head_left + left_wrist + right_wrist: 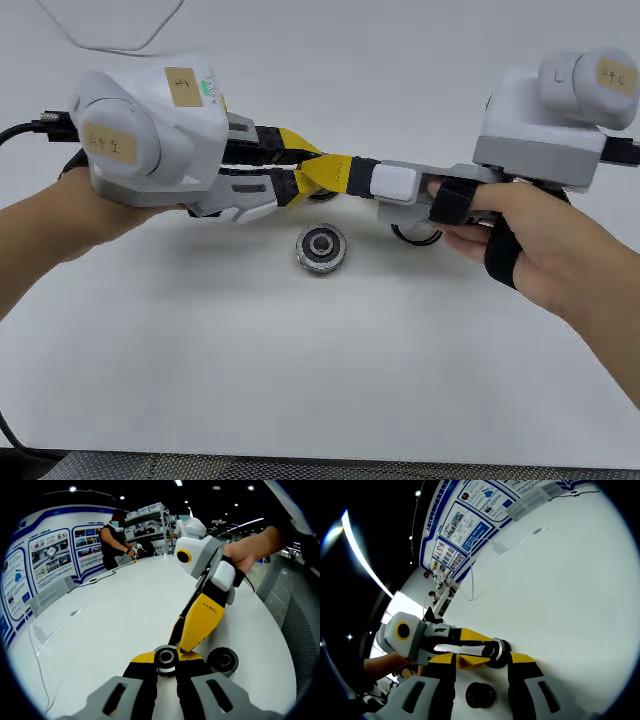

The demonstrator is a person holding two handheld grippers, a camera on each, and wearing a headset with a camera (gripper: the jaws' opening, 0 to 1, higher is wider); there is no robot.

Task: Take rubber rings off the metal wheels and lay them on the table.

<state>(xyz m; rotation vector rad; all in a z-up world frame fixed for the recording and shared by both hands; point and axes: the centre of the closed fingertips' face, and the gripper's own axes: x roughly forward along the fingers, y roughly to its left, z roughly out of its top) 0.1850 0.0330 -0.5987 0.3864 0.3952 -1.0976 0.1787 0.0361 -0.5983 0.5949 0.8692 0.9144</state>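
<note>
Two grippers met tip to tip low over the white table (300,380). The left hand (60,215) reached in from the left side and held the left gripper (300,165) level, with its jaws pointing right. The right hand (530,245) came from the lower right, fingers wrapped around the handle, and pointed the right gripper (335,173) to the left.

In the left gripper view, the left gripper's jaws were clenched around a metal wheel (166,658). The right gripper's yellow jaws stood at both sides of this wheel, but I could not tell whether they squeezed it. A second wheel (321,248) lay flat on the table nearby, apart from both grippers.
</note>
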